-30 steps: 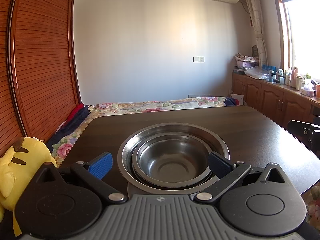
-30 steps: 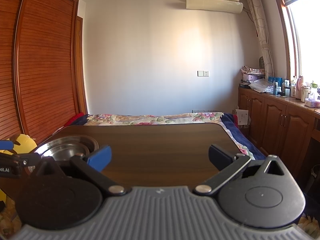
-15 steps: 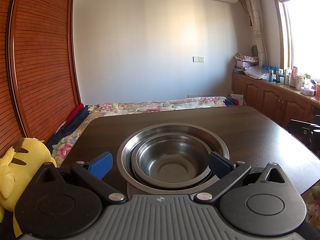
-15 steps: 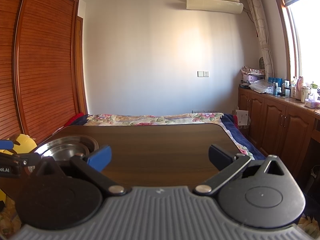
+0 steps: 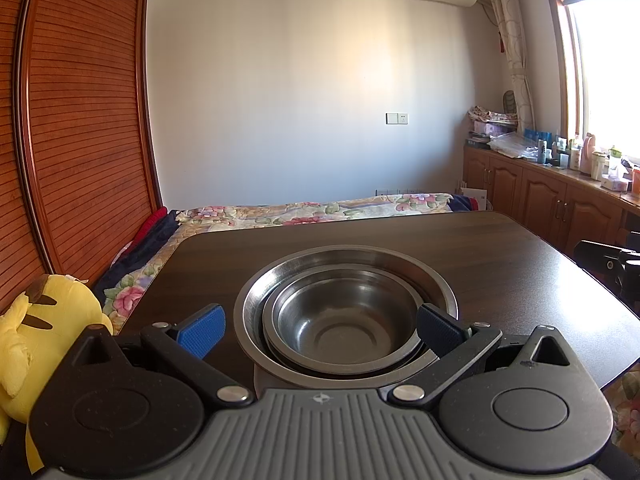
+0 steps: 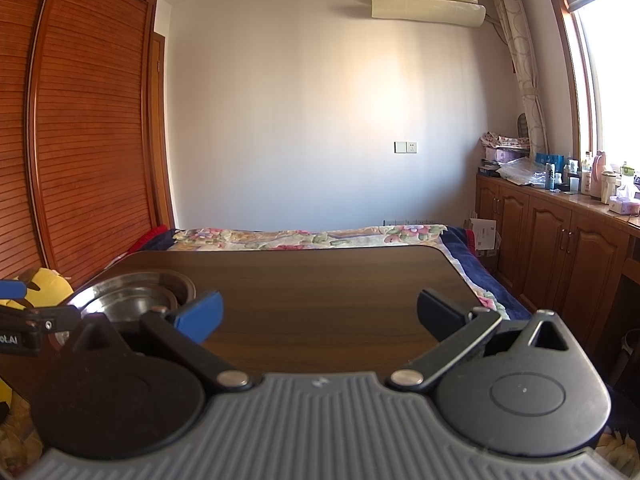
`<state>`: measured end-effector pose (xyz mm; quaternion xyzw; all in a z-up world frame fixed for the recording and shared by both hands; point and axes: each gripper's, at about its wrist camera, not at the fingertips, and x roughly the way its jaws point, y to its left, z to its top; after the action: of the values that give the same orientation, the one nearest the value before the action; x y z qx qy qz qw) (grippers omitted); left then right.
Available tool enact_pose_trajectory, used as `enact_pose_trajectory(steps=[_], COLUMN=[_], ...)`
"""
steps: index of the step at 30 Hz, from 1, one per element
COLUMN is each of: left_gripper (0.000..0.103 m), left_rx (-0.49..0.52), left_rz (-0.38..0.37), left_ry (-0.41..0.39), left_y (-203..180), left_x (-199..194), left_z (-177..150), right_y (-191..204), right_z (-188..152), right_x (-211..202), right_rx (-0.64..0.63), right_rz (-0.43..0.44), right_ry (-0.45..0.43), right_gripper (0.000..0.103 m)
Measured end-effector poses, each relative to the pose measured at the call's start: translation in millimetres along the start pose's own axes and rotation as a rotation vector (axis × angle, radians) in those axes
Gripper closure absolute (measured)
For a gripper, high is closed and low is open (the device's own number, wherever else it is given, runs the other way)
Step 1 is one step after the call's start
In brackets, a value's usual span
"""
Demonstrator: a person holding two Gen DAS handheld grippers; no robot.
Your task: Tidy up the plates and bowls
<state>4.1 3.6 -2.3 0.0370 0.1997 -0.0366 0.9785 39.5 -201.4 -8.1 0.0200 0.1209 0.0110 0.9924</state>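
A nested stack of steel bowls sits on the dark wooden table, a small bowl inside wider ones. My left gripper is open, its fingers standing on either side of the stack's near rim and holding nothing. In the right wrist view the same stack of bowls lies at the table's left side, partly hidden by my gripper's body. My right gripper is open over bare tabletop, to the right of the bowls. The left gripper's tip shows at the left edge.
A yellow plush toy sits off the table's left edge. A bed with a floral cover lies behind the table. Wooden cabinets with bottles run along the right wall, a slatted wardrobe along the left.
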Motion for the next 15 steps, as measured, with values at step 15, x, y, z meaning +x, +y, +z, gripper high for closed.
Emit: enact_pose_trajectory(steps=[15], left_gripper=[0.000], left_rx=[-0.001], left_rz=[0.001], left_ry=[0.005], left_y=[0.2], left_x=[0.5], left_z=[-0.4], right_y=[-4.8], right_z=[-1.2], right_x=[1.3], right_rx=[0.003], right_rz=[-0.002], right_ry=[0.001], right_gripper=[0.000])
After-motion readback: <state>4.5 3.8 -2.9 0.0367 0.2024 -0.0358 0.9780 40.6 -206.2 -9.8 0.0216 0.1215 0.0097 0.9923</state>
